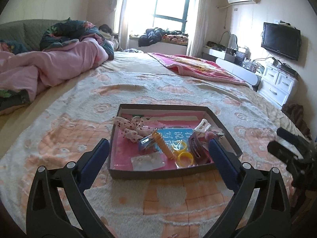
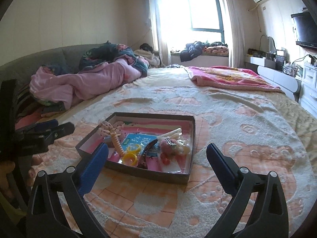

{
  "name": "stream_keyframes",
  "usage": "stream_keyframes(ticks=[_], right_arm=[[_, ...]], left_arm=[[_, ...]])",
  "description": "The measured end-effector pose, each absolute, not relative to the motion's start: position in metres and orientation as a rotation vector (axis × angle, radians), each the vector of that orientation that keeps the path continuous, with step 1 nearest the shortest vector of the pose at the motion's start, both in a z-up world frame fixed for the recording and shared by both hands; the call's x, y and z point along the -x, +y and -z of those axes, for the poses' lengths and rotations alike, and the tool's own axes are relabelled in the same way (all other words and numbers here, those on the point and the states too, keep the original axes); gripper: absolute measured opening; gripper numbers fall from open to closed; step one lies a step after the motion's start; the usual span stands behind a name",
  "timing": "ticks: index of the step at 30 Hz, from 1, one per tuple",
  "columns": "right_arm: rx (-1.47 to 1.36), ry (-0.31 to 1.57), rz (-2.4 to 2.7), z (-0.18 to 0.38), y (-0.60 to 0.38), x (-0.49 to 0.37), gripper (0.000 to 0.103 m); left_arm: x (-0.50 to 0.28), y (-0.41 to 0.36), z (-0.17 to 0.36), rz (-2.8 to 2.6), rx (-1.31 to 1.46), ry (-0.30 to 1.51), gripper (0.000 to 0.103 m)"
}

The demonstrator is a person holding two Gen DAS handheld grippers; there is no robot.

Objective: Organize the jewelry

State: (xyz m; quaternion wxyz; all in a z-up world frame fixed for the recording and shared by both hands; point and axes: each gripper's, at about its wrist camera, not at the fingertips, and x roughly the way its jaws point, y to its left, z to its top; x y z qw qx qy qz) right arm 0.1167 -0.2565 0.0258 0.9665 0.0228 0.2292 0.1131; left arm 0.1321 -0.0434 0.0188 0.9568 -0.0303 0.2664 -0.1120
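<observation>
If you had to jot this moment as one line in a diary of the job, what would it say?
left claw: open, empty | right claw: open, empty | box: on bedspread, holds yellow rings, hair clips, bow | nothing held

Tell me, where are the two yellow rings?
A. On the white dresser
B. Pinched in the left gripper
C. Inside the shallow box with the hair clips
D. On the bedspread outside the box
C: the yellow rings lie inside the shallow box on the bed, next to a coiled hair tie and a dark hair clip, and both grippers are open and empty.
</observation>
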Motion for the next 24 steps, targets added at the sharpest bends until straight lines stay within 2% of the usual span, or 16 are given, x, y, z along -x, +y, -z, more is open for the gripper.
stream_keyframes(ticks=[24], right_arm=[[-0.051,0.319,-0.135,-0.005,-0.246,-0.046,0.096]], left_arm=[[-0.075,-0.029,-0.003,0.165,0.074,0.444,0.092]])
